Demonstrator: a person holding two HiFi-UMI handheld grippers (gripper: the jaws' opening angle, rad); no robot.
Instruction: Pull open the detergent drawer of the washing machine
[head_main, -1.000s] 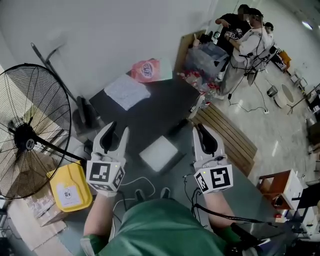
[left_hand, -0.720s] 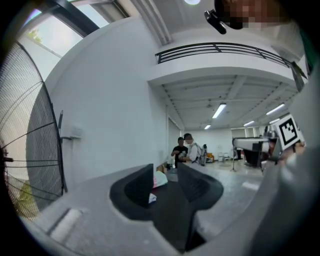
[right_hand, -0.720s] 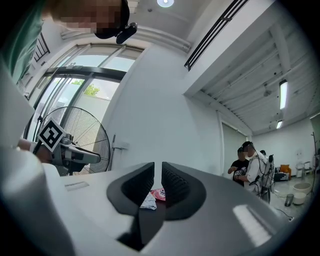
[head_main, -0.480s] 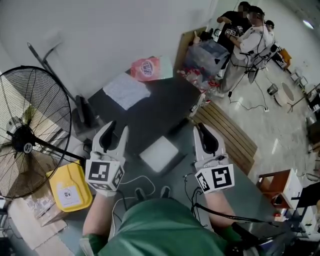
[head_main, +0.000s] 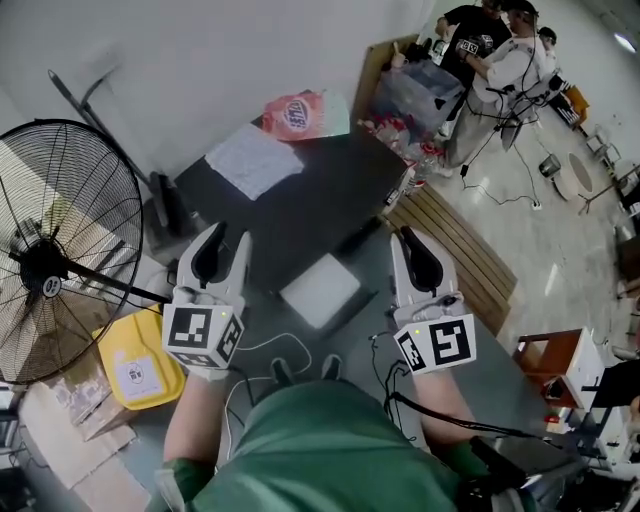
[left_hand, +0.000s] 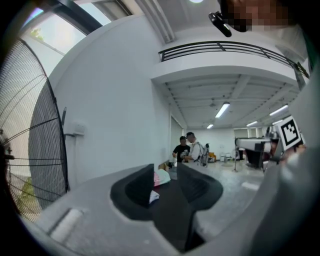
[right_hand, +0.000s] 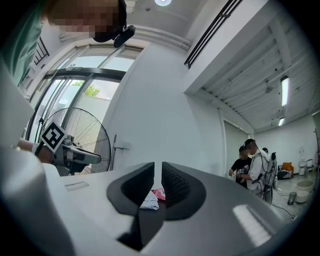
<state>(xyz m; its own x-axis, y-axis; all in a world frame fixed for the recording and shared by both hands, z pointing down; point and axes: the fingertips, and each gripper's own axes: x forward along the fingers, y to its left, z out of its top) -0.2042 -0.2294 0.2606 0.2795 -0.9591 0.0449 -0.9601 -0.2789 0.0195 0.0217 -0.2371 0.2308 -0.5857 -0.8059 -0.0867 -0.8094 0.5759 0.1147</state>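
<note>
Fan (head_main: 45, 270) partly beyond the head view's left edge.

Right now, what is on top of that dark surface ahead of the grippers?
A white sheet lies on the dark surface, and a pink bag sits at its far edge by the wall. Anything under the sheet is covered.

Bright hall, white walls, pale glossy floor.
A large black pedestal fan (head_main: 45, 278) stands at the left against the white wall (head_main: 200, 60), with a yellow canister (head_main: 140, 368) low beside it. A slatted wooden pallet (head_main: 455, 255) lies on the shiny floor (head_main: 545, 250), and two people (head_main: 495, 55) stand at the far end. Tall windows (right_hand: 75, 82) rise behind the fan, strip lights (right_hand: 285, 91) glow overhead, and a railed gallery (left_hand: 225, 47) runs above.
</note>
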